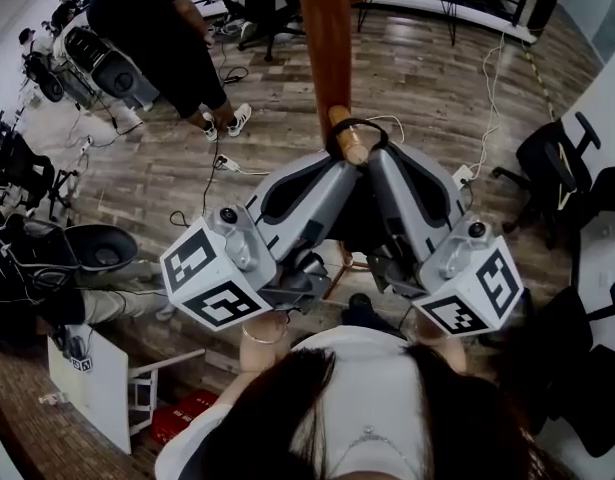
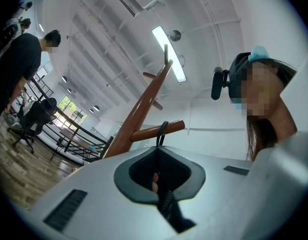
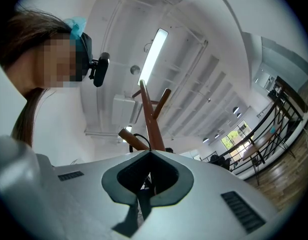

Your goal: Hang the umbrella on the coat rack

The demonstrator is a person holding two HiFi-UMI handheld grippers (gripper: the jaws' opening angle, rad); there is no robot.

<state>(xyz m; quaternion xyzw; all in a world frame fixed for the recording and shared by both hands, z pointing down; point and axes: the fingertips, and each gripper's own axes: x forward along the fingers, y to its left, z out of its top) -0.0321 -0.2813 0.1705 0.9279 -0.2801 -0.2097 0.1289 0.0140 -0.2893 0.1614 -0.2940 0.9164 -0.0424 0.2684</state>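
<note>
— Is it on yet?
— The strap (image 2: 162,130) is looped over the peg (image 2: 176,126) of the rack (image 2: 143,109); the umbrella (image 1: 359,223) seems to be the dark bulk just below the peg, between the two grippers.
— And the jaws?
— The left gripper (image 2: 157,151) has its jaws pressed together on the strap just under the peg; the right gripper (image 3: 148,153) pinches it likewise from the peg's other side.
— What's left?
— By my reading, only to let go, see that the peg bears the weight, and draw both away.
</note>
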